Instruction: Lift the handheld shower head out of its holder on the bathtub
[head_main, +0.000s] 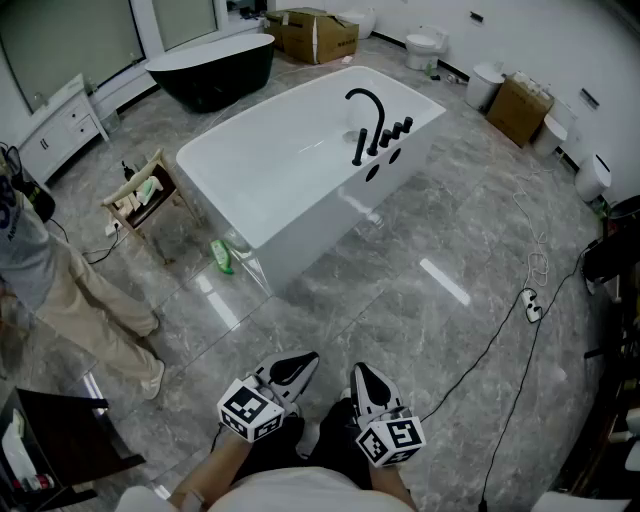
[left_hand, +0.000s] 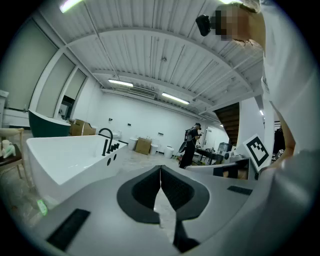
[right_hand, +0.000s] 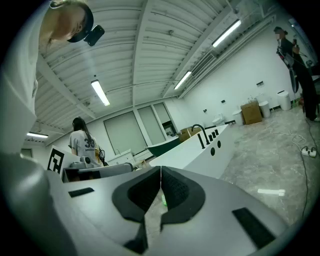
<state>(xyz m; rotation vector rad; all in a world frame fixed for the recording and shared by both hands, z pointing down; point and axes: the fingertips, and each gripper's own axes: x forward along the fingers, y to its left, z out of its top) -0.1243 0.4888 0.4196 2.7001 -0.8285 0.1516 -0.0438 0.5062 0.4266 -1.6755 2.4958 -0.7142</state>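
Left gripper (head_main: 304, 362) and right gripper (head_main: 359, 371) sit closed, empty; bathtub (head_main: 300, 230) lies at twelve o'clock, shower head (head_main: 407, 125) perhaps among its fittings (head_main: 390, 134)

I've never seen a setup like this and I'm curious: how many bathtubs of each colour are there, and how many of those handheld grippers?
White bathtub: 1
Dark bathtub: 1
Grippers: 2, the left gripper and the right gripper, both with jaws shut and empty
Total: 4

A bathroom-fittings showroom or warehouse: freestanding white bathtub (head_main: 300, 180), black tub (head_main: 212, 68), toilets (head_main: 425, 47) and cardboard boxes (head_main: 318, 35) on marble floor (head_main: 440, 330).
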